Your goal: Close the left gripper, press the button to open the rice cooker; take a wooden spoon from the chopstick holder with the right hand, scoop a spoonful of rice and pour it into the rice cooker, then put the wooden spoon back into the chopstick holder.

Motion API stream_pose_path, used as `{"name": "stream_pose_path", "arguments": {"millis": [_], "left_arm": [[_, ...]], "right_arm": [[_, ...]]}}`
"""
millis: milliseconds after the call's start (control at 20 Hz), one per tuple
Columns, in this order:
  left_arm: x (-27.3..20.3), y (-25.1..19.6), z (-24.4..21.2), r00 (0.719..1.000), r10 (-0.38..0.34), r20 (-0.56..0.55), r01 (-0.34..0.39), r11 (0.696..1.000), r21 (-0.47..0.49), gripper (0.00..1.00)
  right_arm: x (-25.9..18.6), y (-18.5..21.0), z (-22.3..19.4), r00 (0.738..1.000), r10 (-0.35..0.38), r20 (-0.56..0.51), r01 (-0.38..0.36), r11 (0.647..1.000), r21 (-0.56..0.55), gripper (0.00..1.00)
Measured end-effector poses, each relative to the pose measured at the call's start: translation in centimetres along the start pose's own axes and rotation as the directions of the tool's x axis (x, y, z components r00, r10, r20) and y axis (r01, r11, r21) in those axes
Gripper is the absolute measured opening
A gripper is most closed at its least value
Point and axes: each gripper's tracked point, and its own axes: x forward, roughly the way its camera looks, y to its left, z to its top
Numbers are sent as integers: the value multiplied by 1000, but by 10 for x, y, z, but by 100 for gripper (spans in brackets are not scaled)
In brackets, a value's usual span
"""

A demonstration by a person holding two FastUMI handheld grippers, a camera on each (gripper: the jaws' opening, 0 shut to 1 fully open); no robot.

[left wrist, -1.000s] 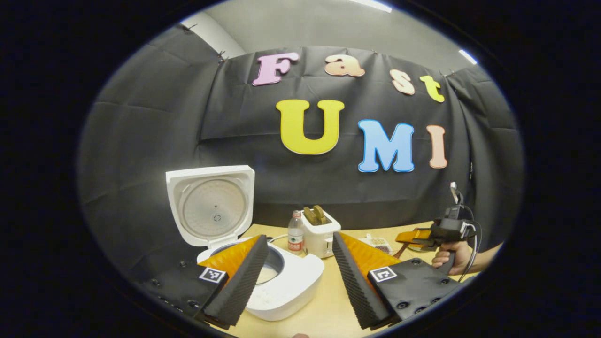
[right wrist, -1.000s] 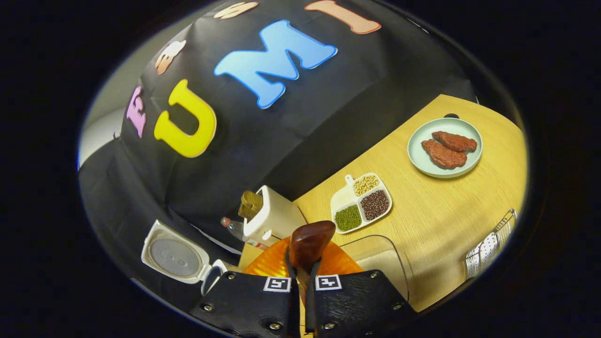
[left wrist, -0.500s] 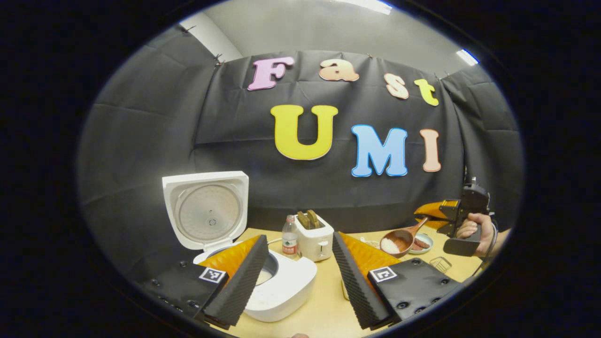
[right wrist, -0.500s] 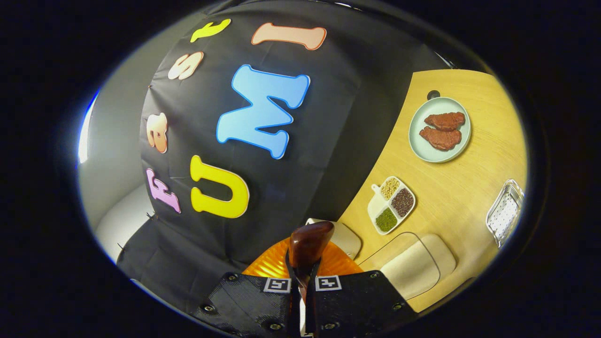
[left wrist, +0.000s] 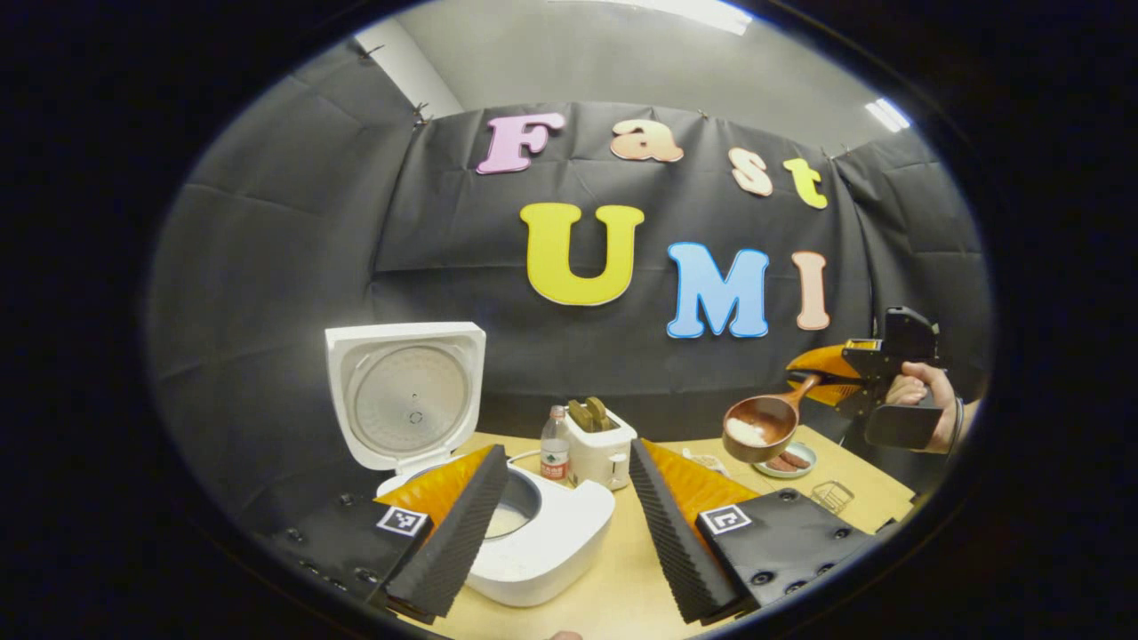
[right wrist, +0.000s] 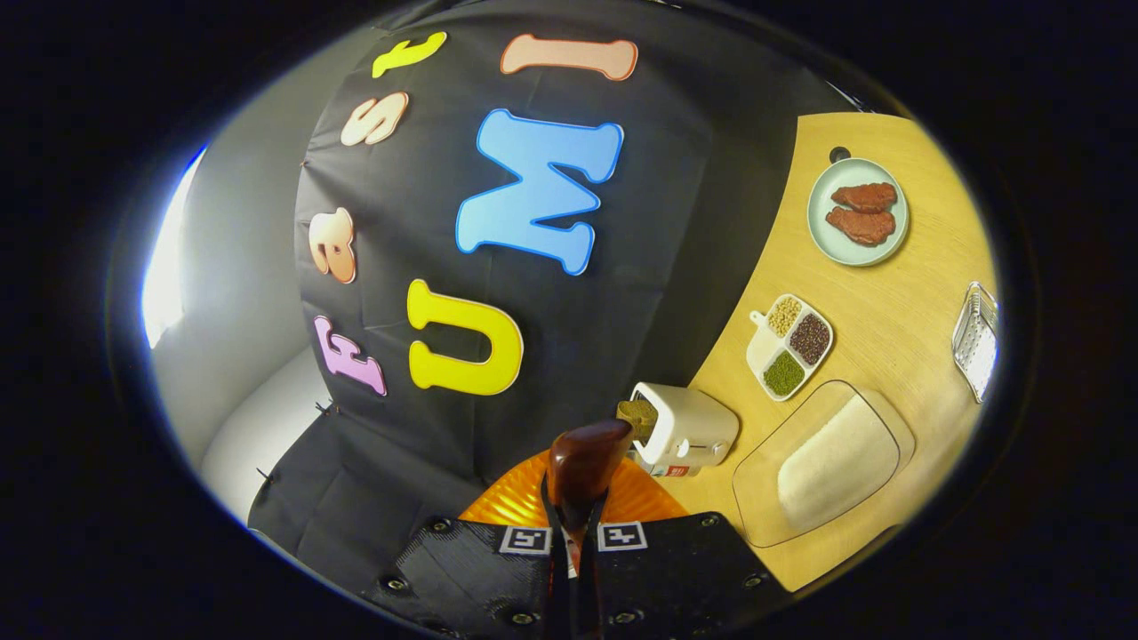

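A: While pinching the brown wooden spoon point(left wrist: 766, 422) by its handle, where is the right gripper point(left wrist: 876, 378) carrying the rice?

B: Bowl leading, toward the open white rice cooker point(left wrist: 498, 524), lying beyond the bowl, right under the spread left gripper point(left wrist: 569, 524).

Rice cooker point(left wrist: 533, 542), ahead of your left gripper point(left wrist: 569, 524): white, pale grey inner lid.
Wooden spoon point(left wrist: 763, 422) in your right gripper point(right wrist: 576, 498): glossy reddish brown; white rice in its bowl.
Toaster point(right wrist: 689, 431): cream white, brown toast.
Divided dish point(right wrist: 789, 345): white; beige, dark maroon, green beans.
Plate point(right wrist: 896, 233): pale green, red-brown meat.
Table point(right wrist: 898, 356): light yellow wood grain.
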Motion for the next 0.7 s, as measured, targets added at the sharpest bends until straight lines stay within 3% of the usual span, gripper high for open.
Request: {"name": "stream_pose_path", "arguments": {"millis": [50,100,200,350,400,650,700], "left_arm": [[-3,4,-1,1000,0,1,0,1000,1,100],[-5,8,-3,1000,3,3,-3,1000,2,95],[-12,12,-2,1000,-6,1,6,1000,1,100],[-16,19,-5,1000,-8,-4,8,1000,19,100],[-17,22,-5,1000,-8,-6,8,1000,26,95],[-20,37,-10,1000,-1,-9,1,1000,28,100],[-21,40,-12,1000,2,-9,-1,1000,26,95]], "right_arm": [[3,5,-7,1000,6,-10,-6,1000,2,4],[5,9,-12,1000,13,-21,-13,1000,7,4],[11,19,-24,999,31,-37,-30,999,26,5],[18,30,-39,997,50,-55,-48,998,45,4],[19,33,-43,997,54,-58,-51,998,45,4],[31,41,-57,994,66,-82,-65,998,15,4],[33,42,-59,994,67,-89,-66,998,11,5]]}}
